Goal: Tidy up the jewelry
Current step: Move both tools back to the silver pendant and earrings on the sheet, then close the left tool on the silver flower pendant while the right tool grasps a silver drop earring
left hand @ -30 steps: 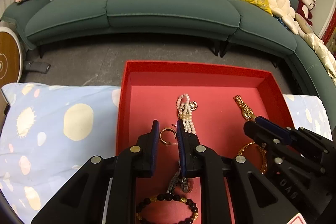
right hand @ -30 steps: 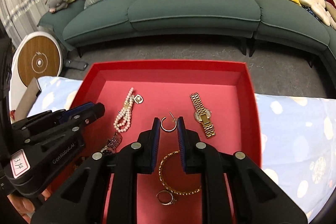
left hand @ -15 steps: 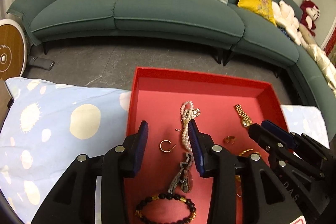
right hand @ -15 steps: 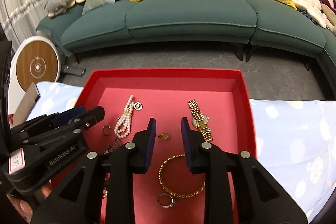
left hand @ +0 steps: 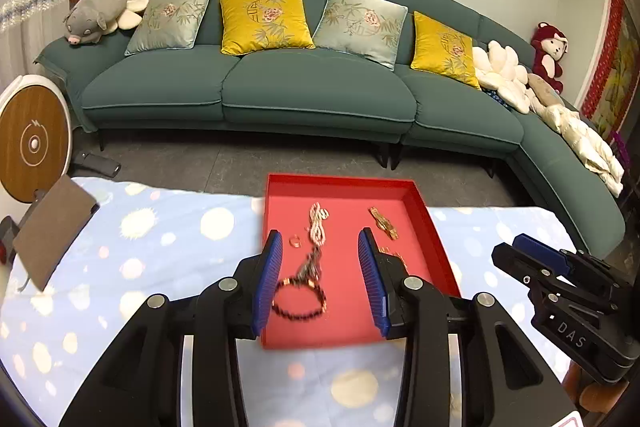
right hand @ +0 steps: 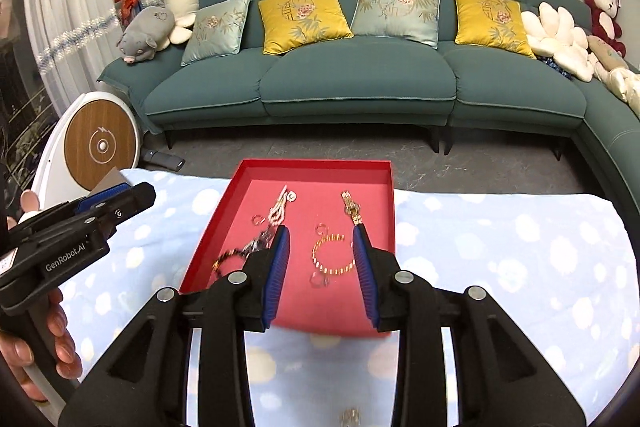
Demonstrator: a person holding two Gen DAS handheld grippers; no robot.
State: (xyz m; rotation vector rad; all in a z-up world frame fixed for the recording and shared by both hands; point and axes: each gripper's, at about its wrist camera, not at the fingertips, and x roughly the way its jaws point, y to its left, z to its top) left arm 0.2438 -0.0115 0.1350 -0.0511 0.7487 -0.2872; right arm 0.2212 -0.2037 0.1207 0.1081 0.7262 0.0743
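Observation:
A red tray (left hand: pixel 344 183) (right hand: pixel 316 163) on the blue spotted cloth holds a pearl necklace (left hand: pixel 317 223) (right hand: pixel 279 211), a gold watch (left hand: pixel 383 223) (right hand: pixel 352 209), a black bead bracelet (left hand: pixel 298 301), a silver watch (left hand: pixel 308 267), a gold chain bracelet (right hand: pixel 334 255), a ring (right hand: pixel 320 279) and two small hoop earrings (left hand: pixel 295 239) (right hand: pixel 321 227). My left gripper (left hand: pixel 319 239) hangs open above the tray's near half, with nothing between its fingers. My right gripper (right hand: pixel 321 231) is also raised over the tray; its jaws are opening and nothing is between them.
A blue cloth with pale spots (left hand: pixel 160 259) covers the table. A brown card (left hand: pixel 52 227) lies at its left end beside a round white and wood device (left hand: pixel 32 143). A green sofa (right hand: pixel 360 87) with cushions runs behind a strip of grey floor. A hand (right hand: pixel 60 347) grips the left tool.
Both grippers opened, each leaving a hoop earring lying in the tray. Both then rose and drew back, so the tray looks smaller and farther away.

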